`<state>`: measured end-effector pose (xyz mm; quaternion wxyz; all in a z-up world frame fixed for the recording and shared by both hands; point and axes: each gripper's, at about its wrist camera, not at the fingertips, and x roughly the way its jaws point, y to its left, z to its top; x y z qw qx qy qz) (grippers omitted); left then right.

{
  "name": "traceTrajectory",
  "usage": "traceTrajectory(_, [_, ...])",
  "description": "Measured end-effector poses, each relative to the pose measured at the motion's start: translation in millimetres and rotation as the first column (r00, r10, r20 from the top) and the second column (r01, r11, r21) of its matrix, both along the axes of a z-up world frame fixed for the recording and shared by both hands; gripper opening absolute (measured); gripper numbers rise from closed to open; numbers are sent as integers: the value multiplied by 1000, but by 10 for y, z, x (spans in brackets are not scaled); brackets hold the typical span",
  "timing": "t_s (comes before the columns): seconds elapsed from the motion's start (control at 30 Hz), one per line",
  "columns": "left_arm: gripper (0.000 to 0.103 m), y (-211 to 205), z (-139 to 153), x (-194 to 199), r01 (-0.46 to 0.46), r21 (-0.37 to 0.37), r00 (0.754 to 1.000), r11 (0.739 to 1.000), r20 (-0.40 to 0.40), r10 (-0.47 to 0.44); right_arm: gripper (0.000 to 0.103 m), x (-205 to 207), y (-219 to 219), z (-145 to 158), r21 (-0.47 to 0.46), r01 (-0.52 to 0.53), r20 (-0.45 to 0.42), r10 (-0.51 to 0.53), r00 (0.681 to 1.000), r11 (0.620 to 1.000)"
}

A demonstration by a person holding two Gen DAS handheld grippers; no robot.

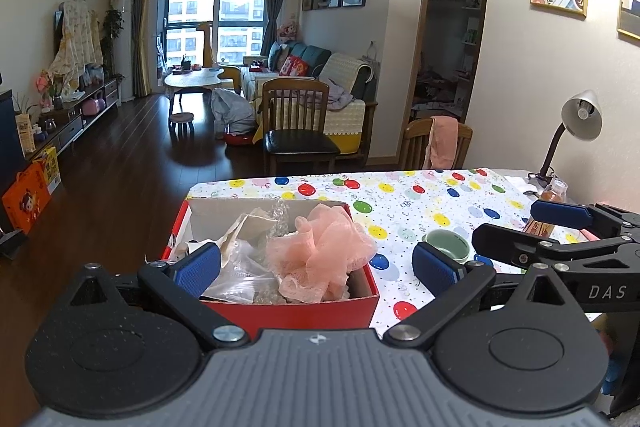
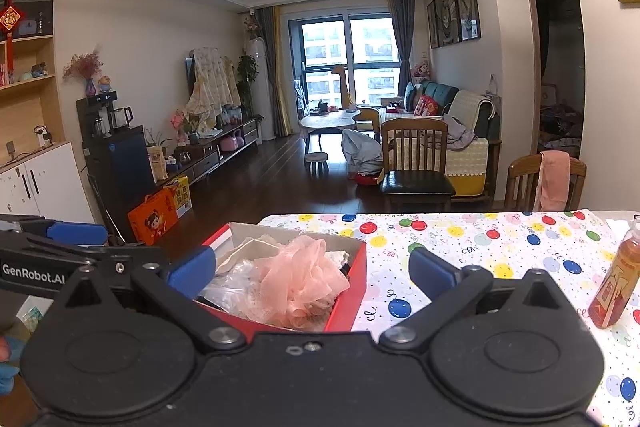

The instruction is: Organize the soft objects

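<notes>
A red cardboard box (image 1: 308, 311) stands at the table's near left corner. In it lie a pink mesh bath puff (image 1: 320, 251), clear plastic bags (image 1: 244, 267) and crumpled beige paper (image 1: 244, 227). The box (image 2: 352, 291) and the puff (image 2: 300, 279) also show in the right wrist view. My left gripper (image 1: 318, 265) is open and empty, hovering just above the box's near side. My right gripper (image 2: 314, 273) is open and empty, to the right of the left one, also above the box. The right gripper's fingers (image 1: 560, 217) show at the right in the left wrist view.
The table has a balloon-print cloth (image 1: 420, 203). A small green cup (image 1: 448, 245) sits right of the box. An orange drink bottle (image 2: 616, 283) stands at the right. A desk lamp (image 1: 576, 123) stands at the far right corner. Wooden chairs (image 1: 298, 127) stand beyond the table.
</notes>
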<state>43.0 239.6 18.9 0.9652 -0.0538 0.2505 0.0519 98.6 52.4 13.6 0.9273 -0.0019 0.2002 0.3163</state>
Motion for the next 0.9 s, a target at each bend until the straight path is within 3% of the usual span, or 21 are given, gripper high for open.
traceTrajectory(0.9, [103, 36, 12, -5, 5, -24, 1000, 1000, 7, -4, 103, 17, -49, 30, -1, 25, -6, -25, 1000, 1000])
